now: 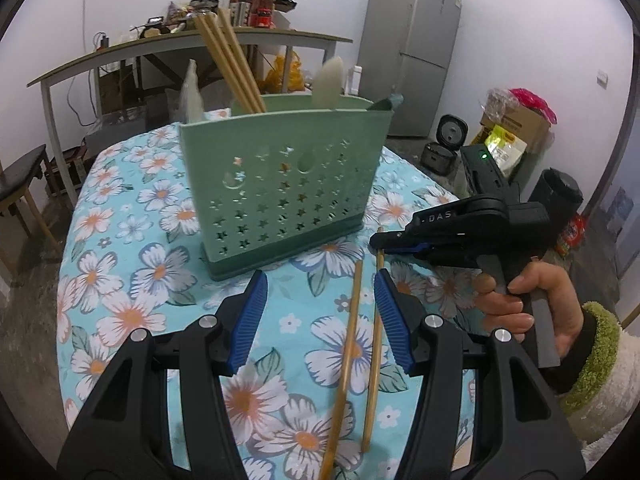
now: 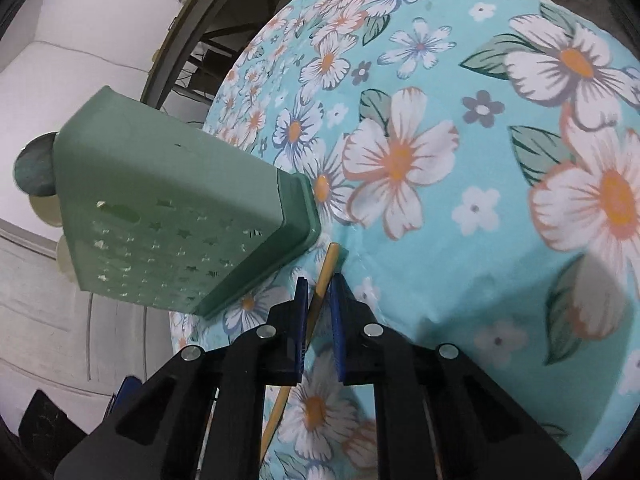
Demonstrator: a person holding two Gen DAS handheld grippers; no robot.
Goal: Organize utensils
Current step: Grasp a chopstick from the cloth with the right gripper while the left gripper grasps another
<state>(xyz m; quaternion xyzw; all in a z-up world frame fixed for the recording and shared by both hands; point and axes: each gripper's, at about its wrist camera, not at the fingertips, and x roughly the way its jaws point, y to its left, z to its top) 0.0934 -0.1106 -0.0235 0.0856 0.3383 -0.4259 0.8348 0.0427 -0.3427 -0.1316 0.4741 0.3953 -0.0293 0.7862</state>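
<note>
Two thin wooden chopsticks (image 1: 348, 344) lay pointing toward the green perforated plastic holder (image 1: 280, 184), near ends cut off; right claw (image 2: 319, 294) pinched one, left claw (image 1: 320, 300) gaped empty.

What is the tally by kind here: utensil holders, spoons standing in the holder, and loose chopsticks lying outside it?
Green utensil holder: 1
Spoons standing in it: 3
Loose chopsticks: 2
Total: 6
</note>
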